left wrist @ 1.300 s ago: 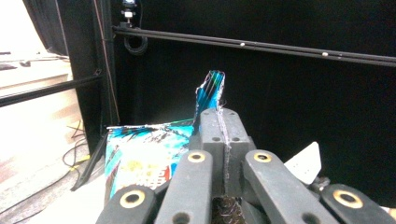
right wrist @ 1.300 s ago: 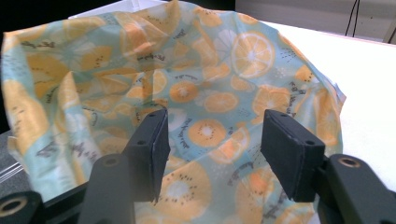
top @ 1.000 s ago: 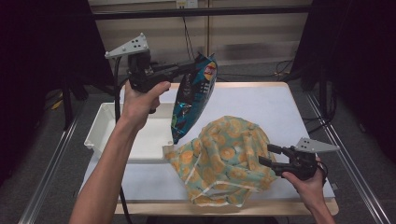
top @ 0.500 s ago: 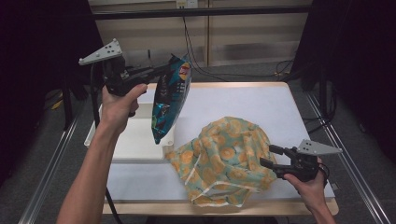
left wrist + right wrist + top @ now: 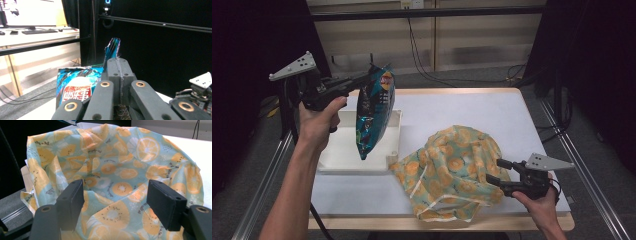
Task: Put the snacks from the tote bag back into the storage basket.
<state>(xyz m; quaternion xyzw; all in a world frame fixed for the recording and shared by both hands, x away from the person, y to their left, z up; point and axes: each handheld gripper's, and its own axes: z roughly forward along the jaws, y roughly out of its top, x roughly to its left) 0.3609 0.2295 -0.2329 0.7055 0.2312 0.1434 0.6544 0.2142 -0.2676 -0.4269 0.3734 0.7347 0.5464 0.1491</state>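
High view, left to right: left claw (image 5: 362,80) clamped on the top seal of a blue chip bag (image 5: 374,112), dangling over the white tray (image 5: 343,162) on the counter (image 5: 472,107). Further right, orange-print cloth bag (image 5: 452,170) slumped just beside the tray, right claw (image 5: 494,172) at its edge, jaws apart and just been widening, fabric between but not pinched. Probably best lowered slowly, bottom corner first, released once resting flat. Hard to tell what's inside the cloth bag; chip bag's lower half cut off in left gripper view.
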